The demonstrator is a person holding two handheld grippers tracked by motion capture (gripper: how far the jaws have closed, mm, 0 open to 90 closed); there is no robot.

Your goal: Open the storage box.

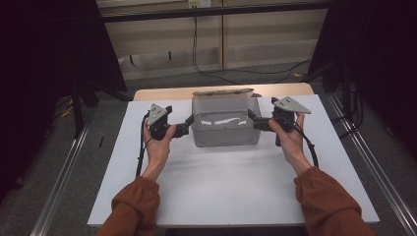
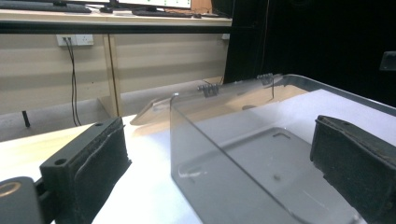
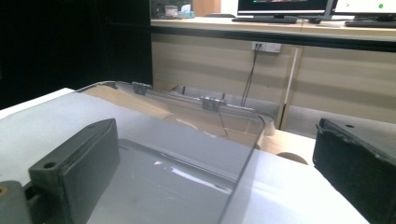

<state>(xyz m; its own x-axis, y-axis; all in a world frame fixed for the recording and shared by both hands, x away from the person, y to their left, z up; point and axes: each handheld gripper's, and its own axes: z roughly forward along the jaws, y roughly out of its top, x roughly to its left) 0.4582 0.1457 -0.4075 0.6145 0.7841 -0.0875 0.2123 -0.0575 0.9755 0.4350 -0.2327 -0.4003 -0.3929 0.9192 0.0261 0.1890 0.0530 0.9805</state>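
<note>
Fingers (image 2: 88, 172) of both grippers straddle box (image 1: 223, 132) walls.

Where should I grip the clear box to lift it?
Take the box by its two short side walls, one gripper from each side. Each thin upright wall already stands between open jaws: the left gripper straddles the left wall, the right gripper the right wall. The lid lies hinged back behind, so the rear is awkward.

No legible text; distant monitors too blurred
</note>
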